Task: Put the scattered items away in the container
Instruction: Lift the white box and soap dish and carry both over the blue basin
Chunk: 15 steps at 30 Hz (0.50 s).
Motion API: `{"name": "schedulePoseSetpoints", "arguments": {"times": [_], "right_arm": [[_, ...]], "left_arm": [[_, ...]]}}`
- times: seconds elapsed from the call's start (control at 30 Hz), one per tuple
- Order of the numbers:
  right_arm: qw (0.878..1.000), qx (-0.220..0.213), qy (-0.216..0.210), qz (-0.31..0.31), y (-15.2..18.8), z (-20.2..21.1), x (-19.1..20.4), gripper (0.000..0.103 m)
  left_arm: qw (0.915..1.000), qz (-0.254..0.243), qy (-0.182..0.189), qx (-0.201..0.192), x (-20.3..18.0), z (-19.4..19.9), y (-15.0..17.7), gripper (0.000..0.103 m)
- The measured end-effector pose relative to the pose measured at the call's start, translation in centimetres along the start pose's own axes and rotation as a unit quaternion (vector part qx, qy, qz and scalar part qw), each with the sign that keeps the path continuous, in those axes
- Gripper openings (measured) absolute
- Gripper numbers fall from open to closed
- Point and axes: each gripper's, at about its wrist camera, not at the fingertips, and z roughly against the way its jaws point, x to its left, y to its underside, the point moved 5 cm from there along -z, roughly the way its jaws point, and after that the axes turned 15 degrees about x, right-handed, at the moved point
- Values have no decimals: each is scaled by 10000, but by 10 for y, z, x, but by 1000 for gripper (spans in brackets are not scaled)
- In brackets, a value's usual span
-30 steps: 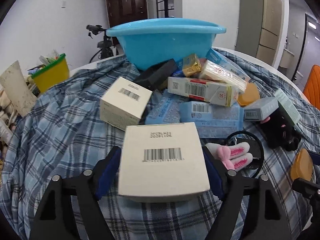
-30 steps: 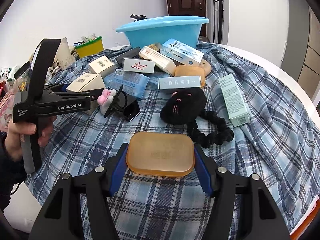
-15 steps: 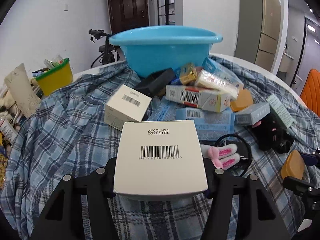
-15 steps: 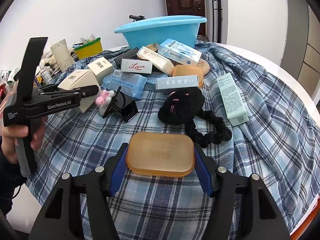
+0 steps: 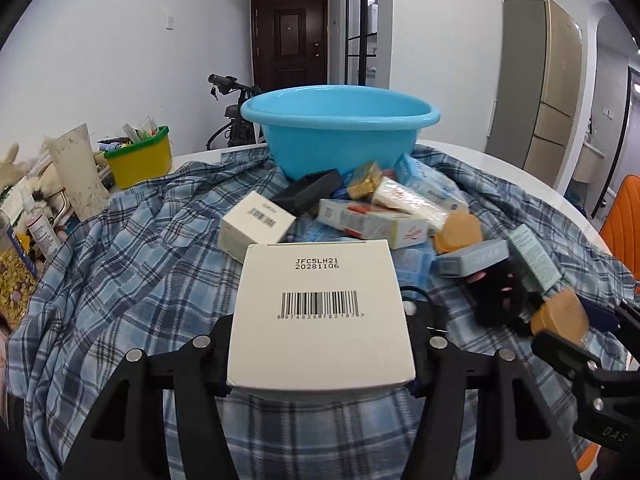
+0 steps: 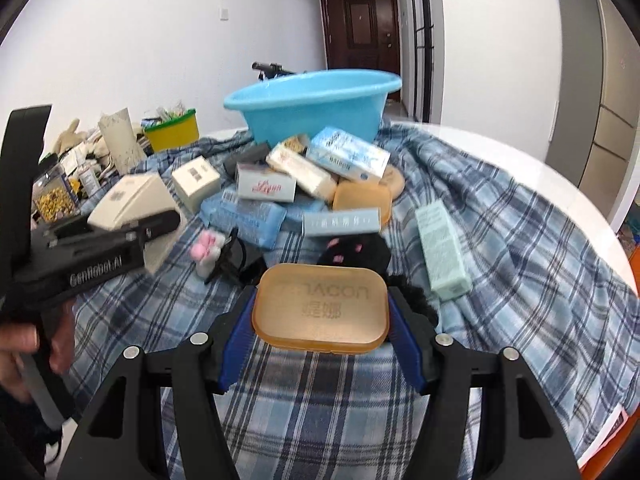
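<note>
Both loads have risen off the plaid cloth (image 6: 520,240): our left gripper (image 5: 320,360) clamps a white box (image 5: 320,312), our right gripper (image 6: 320,344) an amber case (image 6: 320,308). Straight ahead, beyond the clutter, waits the blue basin (image 5: 340,136).

A white cardboard box with a black barcode (image 5: 320,312) is sitting clamped off the checked cloth, while an amber rounded plastic case (image 6: 320,307) is being held likewise. Small cartons are lying heaped before the empty light-blue plastic basin (image 5: 340,132).
</note>
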Motion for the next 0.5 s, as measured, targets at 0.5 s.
{"name": "schedulePoseSetpoints", "arguments": {"times": [0.5], "right_arm": [[9977,-603,294,42,-24,17,-2,61]], "left_arm": [[9994,308,165,-73,-19,15,10,62]]}}
